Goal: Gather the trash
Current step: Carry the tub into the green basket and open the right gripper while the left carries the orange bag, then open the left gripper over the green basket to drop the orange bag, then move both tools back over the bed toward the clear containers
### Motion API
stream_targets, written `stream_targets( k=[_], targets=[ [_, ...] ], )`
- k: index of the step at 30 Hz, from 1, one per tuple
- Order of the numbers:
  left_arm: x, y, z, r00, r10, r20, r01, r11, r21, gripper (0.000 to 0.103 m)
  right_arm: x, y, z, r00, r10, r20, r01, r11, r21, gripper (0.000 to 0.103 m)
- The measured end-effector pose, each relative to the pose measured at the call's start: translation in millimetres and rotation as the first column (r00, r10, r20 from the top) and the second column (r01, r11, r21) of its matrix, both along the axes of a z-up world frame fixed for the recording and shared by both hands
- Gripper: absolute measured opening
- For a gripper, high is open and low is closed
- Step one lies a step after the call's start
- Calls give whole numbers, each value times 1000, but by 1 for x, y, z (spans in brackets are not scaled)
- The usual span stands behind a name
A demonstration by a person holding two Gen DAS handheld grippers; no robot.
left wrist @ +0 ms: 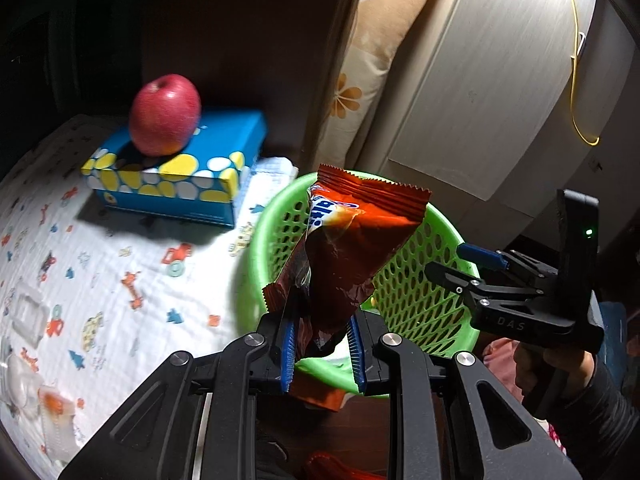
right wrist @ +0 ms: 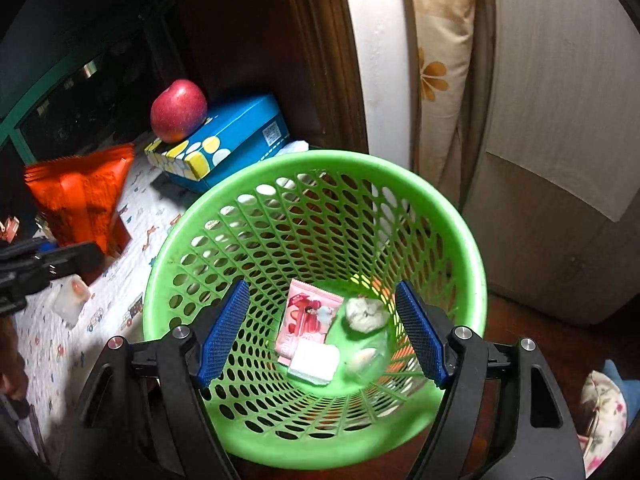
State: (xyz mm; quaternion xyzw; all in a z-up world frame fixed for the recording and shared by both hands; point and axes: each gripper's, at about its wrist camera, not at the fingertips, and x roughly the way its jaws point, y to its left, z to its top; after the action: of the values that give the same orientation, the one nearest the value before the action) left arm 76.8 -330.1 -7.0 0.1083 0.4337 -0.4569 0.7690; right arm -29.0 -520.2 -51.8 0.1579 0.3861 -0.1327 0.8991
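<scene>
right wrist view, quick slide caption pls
Open right gripper poised over the green basket holding a pink wrapper and crumpled tissue.

A red apple (left wrist: 165, 114) sits on top of a blue tissue box (left wrist: 176, 168) with yellow and white spots, left of centre in both views. The box rests on a white cloth (left wrist: 100, 264) printed with small coloured cartoon figures. At upper right, a cream curtain (left wrist: 360, 64) with orange flowers hangs beside a pale cabinet (left wrist: 492, 80), where a yellow cord (left wrist: 575, 80) dangles.
</scene>
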Motion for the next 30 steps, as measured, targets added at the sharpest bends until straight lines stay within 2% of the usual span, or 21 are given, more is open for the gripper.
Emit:
stream_targets(
  k=[8,11,13,14,15,22,23,30],
  targets=[
    [-12,-36,-21,998,-40,-46,41,999,27,22,-19,-13,7,999,-24,33,23,1000,17,76],
    [-14,-43,-26,997,-46,-63,48,998,32,25,-23,-16,6,999,-27,36,26,999,25,76],
    [-16,-45,-28,996,-49,-71,52,998,32,32,-25,-17,6,999,-30,37,29,999,32,76],
    [-16,-45,-29,996,-44,-73,46,998,35,48,-26,-18,5,999,-31,38,30,999,37,76],
    [-16,-44,-28,997,-39,-64,41,999,29,52,-27,-18,5,999,-32,39,30,999,40,76],
    [-14,-28,-29,997,-14,-74,16,1000,23,55,-28,-13,7,999,-23,48,21,999,45,76],
    [-14,-23,-28,998,-1,-68,3,1000,28,61,-28,-11,8,999,-19,50,17,999,45,76],
    [-3,25,-29,995,102,-10,-101,992,70,64,-20,7,9,998,17,59,-20,998,57,79]
  ],
)
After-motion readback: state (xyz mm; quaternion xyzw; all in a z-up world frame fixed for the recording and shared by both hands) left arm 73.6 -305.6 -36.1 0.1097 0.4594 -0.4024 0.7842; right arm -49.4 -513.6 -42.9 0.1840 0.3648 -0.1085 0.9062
